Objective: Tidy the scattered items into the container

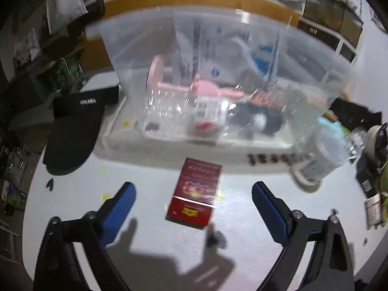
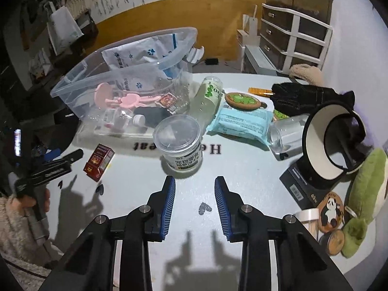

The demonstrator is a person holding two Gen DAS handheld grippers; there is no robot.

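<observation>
The left tool (image 1: 194, 191) hangs released over the red box (image 1: 195, 194) on the surface (image 1: 145, 177), while the right tool (image 2: 194, 181) grasps nothing.

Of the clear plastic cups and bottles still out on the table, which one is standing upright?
The lidded cup with the printed white label, just ahead of the right gripper. The green-patterned bottle and the clear jar both lie on their sides.

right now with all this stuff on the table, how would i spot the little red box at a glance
Find the big clear plastic bin at the back left of the round white table. In front of it, on bare tabletop, lies the little red box, between the left tongs. It is the only dark red carton with gold print; the tub beside it is clear.
</observation>
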